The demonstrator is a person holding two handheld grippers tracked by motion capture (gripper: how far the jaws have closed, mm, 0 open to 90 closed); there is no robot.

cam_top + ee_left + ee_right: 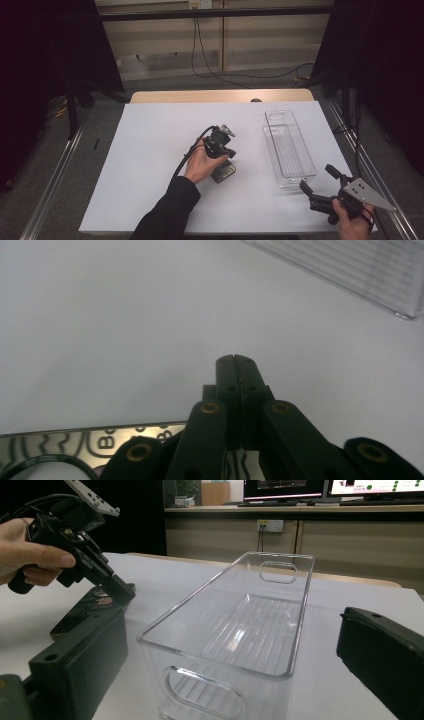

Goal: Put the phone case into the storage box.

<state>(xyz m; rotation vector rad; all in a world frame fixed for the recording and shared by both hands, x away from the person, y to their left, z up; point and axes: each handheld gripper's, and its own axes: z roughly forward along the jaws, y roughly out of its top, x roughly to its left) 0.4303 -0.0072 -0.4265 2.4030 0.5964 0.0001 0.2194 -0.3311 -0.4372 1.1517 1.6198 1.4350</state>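
A person's left hand holds my left gripper [225, 157] near the middle of the white sheet. Its jaws are shut together with nothing between them [234, 361]. In the right gripper view, the left gripper [120, 591] has its tips down at a dark flat packet [87, 611]; whether they touch it I cannot tell. The packet [223, 172] lies by the hand, and its glossy print [75, 445] shows beneath the jaws. My right gripper [316, 180] is at the front right, open wide [230, 630] and aimed at a clear plastic bin [240, 630].
The clear bin [287, 147] lies lengthwise on the right half of the white sheet [150, 165], empty, with handle cut-outs at both ends. A wooden table edge [220, 96] runs along the back. Metal rails flank the table on both sides.
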